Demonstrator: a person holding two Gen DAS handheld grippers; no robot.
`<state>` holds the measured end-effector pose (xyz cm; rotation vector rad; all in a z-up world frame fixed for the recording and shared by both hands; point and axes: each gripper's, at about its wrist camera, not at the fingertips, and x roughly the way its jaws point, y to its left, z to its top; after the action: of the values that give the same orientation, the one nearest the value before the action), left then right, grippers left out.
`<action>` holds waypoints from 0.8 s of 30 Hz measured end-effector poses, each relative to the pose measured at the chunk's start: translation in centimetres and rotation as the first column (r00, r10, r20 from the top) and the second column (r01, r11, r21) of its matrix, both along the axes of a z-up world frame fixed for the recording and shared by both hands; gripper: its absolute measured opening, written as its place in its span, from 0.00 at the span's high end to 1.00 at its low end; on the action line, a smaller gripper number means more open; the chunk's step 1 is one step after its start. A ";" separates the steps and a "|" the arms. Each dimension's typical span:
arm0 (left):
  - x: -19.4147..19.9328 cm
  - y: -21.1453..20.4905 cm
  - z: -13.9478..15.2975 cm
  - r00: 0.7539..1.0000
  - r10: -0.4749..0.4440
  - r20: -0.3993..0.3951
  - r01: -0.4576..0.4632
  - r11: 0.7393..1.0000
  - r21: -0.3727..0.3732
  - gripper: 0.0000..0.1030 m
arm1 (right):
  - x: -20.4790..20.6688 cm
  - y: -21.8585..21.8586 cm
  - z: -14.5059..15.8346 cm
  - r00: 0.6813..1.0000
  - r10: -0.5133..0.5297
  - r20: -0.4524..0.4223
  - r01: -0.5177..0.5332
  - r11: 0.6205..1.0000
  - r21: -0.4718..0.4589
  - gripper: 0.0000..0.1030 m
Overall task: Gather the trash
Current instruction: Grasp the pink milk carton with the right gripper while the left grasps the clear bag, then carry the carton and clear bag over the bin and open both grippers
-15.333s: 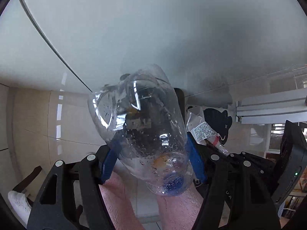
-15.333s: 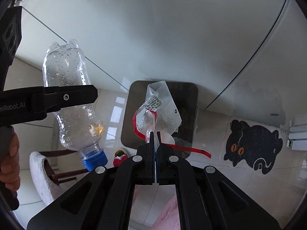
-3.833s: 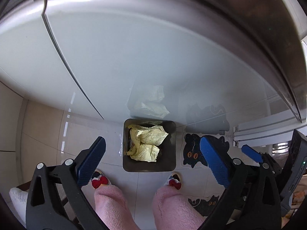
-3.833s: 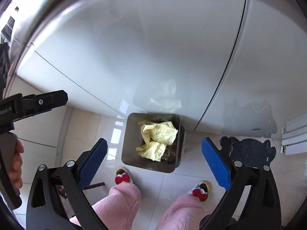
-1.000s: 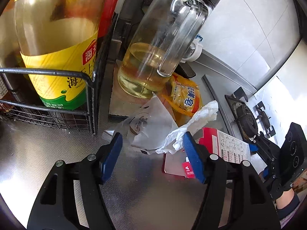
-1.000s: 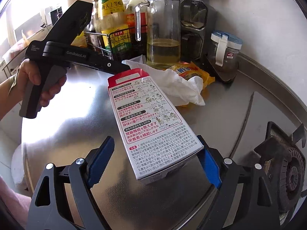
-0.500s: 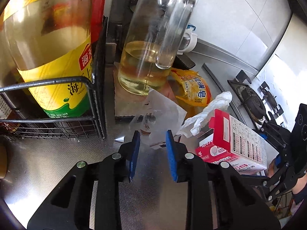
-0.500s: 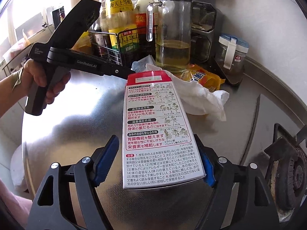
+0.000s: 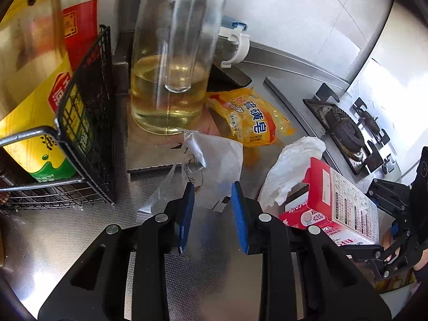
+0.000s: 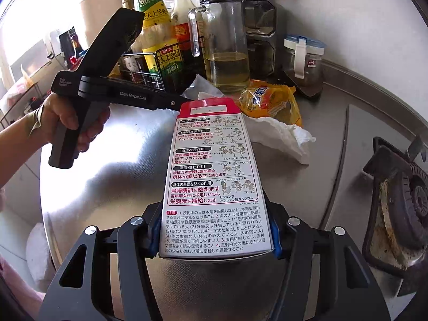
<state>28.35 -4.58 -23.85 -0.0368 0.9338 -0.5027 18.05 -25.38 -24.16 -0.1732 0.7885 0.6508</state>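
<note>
On the steel counter (image 9: pixel 67 240) lies a clear plastic wrapper (image 9: pixel 214 165). My left gripper (image 9: pixel 212 187) stands narrow around its near edge, with the blue pads (image 9: pixel 187 214) apart and not squeezing it. A red and white medicine box (image 10: pixel 214 176) sits between the closing jaws of my right gripper (image 10: pixel 214 214), and both pads lie against its sides. In the left wrist view the box (image 9: pixel 345 203) is at the right. A crumpled white tissue (image 9: pixel 291 165) and a yellow snack packet (image 9: pixel 248 117) lie beyond.
A glass oil pitcher (image 9: pixel 168 93) and a wire rack (image 9: pixel 85 133) of bottles stand close behind the wrapper. A clip-top jar (image 10: pixel 303 58) is at the back wall. A gas burner (image 10: pixel 401 200) borders the counter on the right. A hand (image 10: pixel 72 123) holds the left gripper.
The left jaws have narrowed and moved forward, so the wrapper's edge is now between them. The right jaws have closed in on the box, which now points straight ahead.
</note>
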 end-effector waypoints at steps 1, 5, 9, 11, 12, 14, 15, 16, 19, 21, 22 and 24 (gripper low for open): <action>-0.2 -0.3 0.0 1.000 -0.007 0.005 0.007 1.000 0.005 0.75 | -0.4 -0.3 0.0 1.000 -0.007 -0.004 0.007 1.000 0.004 0.42; -0.9 -1.7 0.2 0.999 -0.038 0.016 0.038 0.999 0.026 1.00 | -2.3 -1.0 -0.1 0.999 -0.032 -0.014 0.032 0.999 0.013 0.42; -2.0 -2.3 0.4 0.999 -0.038 0.023 0.037 0.999 0.033 1.00 | -4.2 -1.6 0.0 0.999 -0.051 -0.019 0.051 0.999 0.018 0.42; -2.9 -2.3 0.6 0.999 -0.022 0.032 0.021 0.999 0.031 1.00 | -5.4 -1.7 0.2 0.998 -0.060 -0.013 0.060 0.998 0.021 0.42; -3.5 -2.3 0.8 0.999 -0.014 0.037 0.012 0.999 0.030 1.00 | -6.0 -1.8 0.5 0.998 -0.064 -0.011 0.064 0.998 0.028 0.42; -4.8 -1.8 1.3 0.999 0.000 0.046 -0.002 1.000 0.027 1.00 | -7.2 -1.8 0.8 0.998 -0.068 -0.010 0.069 0.997 0.041 0.42; -5.7 -1.7 1.5 0.999 0.002 0.050 -0.003 1.000 0.029 1.00 | -7.9 -1.7 1.0 0.998 -0.070 -0.010 0.070 0.997 0.043 0.42; -6.5 -1.6 1.8 0.999 0.005 0.051 -0.007 0.999 0.032 1.00 | -8.5 -1.6 1.2 0.997 -0.071 -0.011 0.071 0.996 0.045 0.42; -9.3 -0.8 2.6 0.999 0.014 0.048 -0.016 0.999 0.030 1.00 | -10.6 -1.2 1.8 0.997 -0.069 -0.016 0.070 0.996 0.053 0.42; -11.4 -0.4 3.2 0.998 0.019 0.052 -0.020 0.999 0.030 1.00 | -12.2 -0.9 2.2 0.998 -0.063 -0.020 0.064 0.996 0.057 0.42; -12.5 -0.2 3.4 0.999 0.020 0.051 -0.021 0.999 0.026 1.00 | -13.0 -0.6 2.4 0.998 -0.060 -0.023 0.061 0.996 0.061 0.42; -14.8 0.3 3.8 0.999 0.023 0.049 -0.024 0.999 0.025 1.00 | -14.6 -0.1 2.8 0.998 -0.053 -0.043 0.056 0.996 0.073 0.42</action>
<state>13.57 -4.27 -20.08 -0.0123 0.8914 -0.4682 3.41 -25.52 -21.38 -0.0710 0.8043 0.6329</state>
